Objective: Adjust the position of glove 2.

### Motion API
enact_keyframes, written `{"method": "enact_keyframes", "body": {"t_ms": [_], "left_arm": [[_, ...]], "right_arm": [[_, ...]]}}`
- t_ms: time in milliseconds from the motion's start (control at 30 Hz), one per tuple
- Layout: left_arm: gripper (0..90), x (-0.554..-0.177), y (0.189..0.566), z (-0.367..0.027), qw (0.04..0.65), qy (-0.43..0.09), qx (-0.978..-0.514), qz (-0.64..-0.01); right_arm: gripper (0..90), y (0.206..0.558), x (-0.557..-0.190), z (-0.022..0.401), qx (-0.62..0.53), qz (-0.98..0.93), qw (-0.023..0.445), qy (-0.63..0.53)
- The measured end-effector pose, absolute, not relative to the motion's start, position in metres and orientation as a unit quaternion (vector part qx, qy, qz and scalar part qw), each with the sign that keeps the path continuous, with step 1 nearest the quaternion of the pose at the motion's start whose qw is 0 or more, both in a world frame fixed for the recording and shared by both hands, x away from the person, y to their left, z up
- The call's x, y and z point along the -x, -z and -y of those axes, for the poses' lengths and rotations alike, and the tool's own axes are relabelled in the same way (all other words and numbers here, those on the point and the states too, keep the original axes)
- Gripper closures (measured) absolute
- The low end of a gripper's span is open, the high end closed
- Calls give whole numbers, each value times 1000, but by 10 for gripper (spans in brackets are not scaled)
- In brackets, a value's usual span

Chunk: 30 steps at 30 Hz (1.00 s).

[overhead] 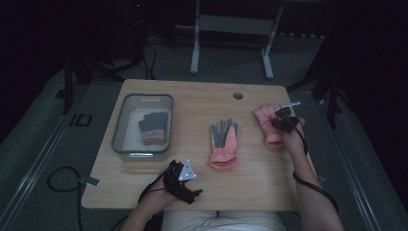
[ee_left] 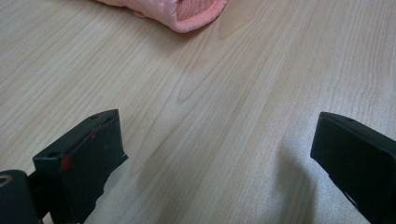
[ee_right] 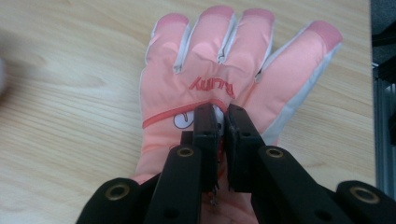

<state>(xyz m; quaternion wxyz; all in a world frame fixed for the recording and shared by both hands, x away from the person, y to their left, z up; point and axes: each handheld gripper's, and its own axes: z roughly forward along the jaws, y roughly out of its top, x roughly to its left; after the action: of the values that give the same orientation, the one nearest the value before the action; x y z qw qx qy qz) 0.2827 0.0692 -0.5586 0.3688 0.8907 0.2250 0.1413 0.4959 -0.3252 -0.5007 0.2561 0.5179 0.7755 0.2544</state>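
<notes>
A pink glove [overhead: 265, 118] lies back-up near the table's right edge, its fingers pointing away from me. In the right gripper view this glove [ee_right: 224, 60] has red lettering across its back. My right gripper [overhead: 283, 121] [ee_right: 223, 114] is shut on a pinch of its fabric just below that lettering. A second pink glove [overhead: 223, 144] lies grey palm up at the middle of the table. Its cuff [ee_left: 187, 11] sits at the top of the left gripper view. My left gripper [overhead: 185, 178] [ee_left: 217, 135] rests open on bare wood near the front edge, nothing between its jaws.
A grey plastic bin [overhead: 117, 126] stands at the left of the wooden table [overhead: 250, 183] and holds a folded dark-and-pink glove pair [overhead: 154, 127]. A round cable hole [overhead: 238, 95] is at the far edge. A metal stand [overhead: 231, 29] is beyond the table.
</notes>
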Motion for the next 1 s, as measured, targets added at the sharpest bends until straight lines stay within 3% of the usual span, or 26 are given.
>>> {"method": "enact_keyframes", "body": {"t_ms": [500, 733, 1000], "left_arm": [[22, -283, 559, -71, 375, -141, -888, -225], [22, -284, 559, -73, 378, -142, -887, -225], [22, -283, 558, -72, 378, -143, -887, -224]], "right_arm": [[846, 425, -429, 307, -548, -721, 299, -302], [845, 425, -399, 294, -552, -707, 320, -304], [845, 449, -377, 275, -561, -701, 310, -314]]}}
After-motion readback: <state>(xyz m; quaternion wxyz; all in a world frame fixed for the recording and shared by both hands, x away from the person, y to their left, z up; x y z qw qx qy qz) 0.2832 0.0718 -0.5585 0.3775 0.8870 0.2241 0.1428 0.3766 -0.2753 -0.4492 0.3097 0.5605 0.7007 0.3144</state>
